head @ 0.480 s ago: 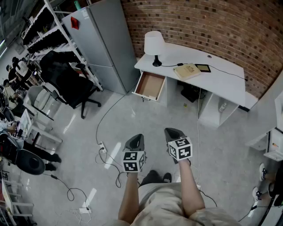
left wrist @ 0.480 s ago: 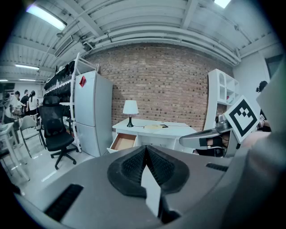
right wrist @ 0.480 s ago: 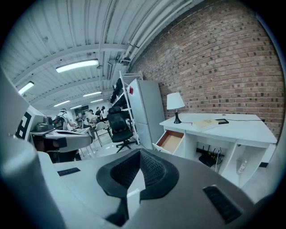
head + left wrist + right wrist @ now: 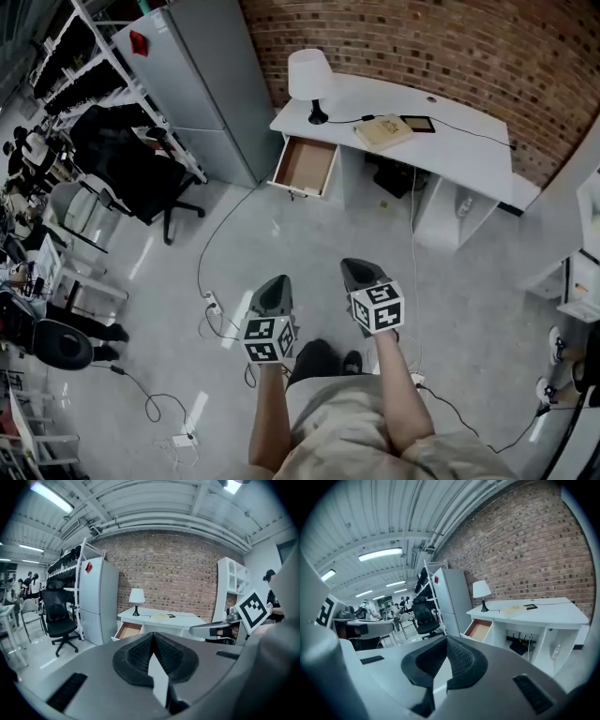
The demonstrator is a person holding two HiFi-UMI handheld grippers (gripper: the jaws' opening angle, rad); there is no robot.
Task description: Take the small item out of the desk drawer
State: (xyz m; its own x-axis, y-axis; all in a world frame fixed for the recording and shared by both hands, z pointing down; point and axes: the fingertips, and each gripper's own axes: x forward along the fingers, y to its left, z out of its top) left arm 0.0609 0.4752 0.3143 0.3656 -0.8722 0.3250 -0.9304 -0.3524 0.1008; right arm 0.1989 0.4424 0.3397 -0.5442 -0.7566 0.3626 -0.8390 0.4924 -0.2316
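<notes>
On the glossy grey floor [image 4: 309,239], well apart from the desk: both handheld tongs point toward it

- left gripper [image 4: 276,284]: grey plastic wedge body, ribbed black rubber pads pressed together, nothing between them
- right gripper [image 4: 355,268]: same build, pads closed tip to tip, empty
- white curved-top desk [image 4: 459,155] stands against the red brick wall [image 4: 422,42]
- open drawer [image 4: 305,166] at the desk's left end: white front, flat brown wood-look bottom, pulled well out
- small item: can't make it out, drawer interior too small in every view
- desk top: white lamp with drum shade and black base [image 4: 309,77] at the left end, beige flat book [image 4: 382,131] mid-desk, black flat tablet [image 4: 417,123] just beside it, thin black cable across the top
- tall grey sheet-metal cabinet [image 4: 183,80] left of the desk, black mesh office chair [image 4: 131,169] beyond it
- loose black cables and a white power strip [image 4: 211,302] on the floor near the left gripper
</notes>
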